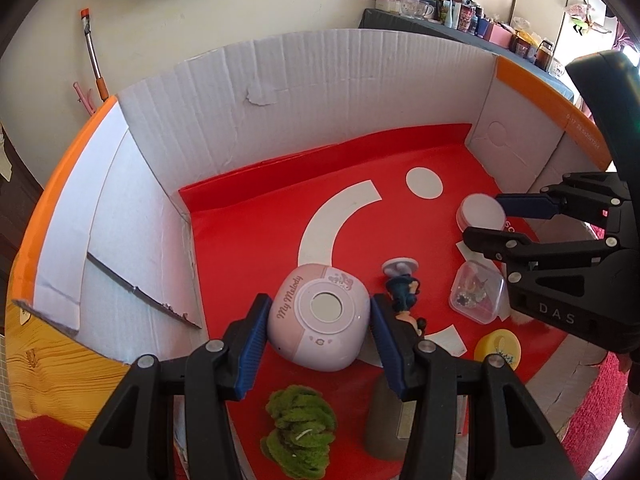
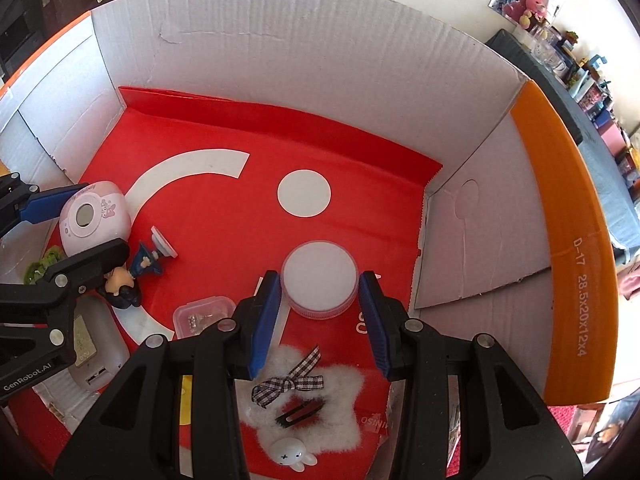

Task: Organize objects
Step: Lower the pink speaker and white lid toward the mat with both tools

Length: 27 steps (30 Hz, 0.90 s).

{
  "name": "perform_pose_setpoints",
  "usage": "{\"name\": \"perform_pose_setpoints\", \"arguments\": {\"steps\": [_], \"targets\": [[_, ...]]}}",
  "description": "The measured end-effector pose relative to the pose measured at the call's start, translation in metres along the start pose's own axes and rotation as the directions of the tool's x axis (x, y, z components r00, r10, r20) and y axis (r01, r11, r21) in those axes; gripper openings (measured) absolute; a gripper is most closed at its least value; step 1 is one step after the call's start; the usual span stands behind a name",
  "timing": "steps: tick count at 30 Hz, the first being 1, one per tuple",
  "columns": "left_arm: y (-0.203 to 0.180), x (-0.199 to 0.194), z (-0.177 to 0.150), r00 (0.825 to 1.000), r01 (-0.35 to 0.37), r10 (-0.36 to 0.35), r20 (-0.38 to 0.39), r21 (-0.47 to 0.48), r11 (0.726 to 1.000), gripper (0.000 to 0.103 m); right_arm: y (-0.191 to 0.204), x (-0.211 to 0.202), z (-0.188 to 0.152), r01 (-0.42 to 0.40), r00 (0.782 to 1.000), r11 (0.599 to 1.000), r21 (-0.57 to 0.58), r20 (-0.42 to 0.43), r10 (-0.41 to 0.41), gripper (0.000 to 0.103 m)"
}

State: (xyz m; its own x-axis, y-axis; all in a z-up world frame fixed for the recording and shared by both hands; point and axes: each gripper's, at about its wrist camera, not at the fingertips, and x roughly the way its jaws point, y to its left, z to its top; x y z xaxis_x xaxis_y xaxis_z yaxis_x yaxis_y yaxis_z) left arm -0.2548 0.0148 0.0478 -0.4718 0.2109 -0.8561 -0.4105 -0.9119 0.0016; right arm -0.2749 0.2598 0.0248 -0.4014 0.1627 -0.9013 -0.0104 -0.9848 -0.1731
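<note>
The left gripper (image 1: 318,342) straddles the pink gadget (image 1: 319,317) in the box (image 1: 304,92), pads beside its flanks, contact unclear; the right gripper (image 2: 318,320) brackets the round white jar (image 2: 319,278), a slight gap at both pads; neither looks lifted. Judged best: centre both, close squarely on the 2 flanks, then raise straight up, clear of the figurine (image 1: 402,292).

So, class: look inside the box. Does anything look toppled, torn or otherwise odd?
Yes. The figurine lies tipped on its side on the red floor, its round base off the ground. The box's back wall has a torn patch in its white surface. Nothing looks spilled.
</note>
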Motion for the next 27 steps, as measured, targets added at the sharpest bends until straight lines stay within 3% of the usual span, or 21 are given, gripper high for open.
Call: {"name": "perform_pose_setpoints", "arguments": {"steps": [27], "targets": [[0.0012,-0.0010,0.0013,1.000,-0.002,0.002,-0.014,0.016,1.000,0.053,-0.0088,0.0050,-0.0010,-0.020,1.000,1.000,0.014,-0.010,0.021,0.039]]}}
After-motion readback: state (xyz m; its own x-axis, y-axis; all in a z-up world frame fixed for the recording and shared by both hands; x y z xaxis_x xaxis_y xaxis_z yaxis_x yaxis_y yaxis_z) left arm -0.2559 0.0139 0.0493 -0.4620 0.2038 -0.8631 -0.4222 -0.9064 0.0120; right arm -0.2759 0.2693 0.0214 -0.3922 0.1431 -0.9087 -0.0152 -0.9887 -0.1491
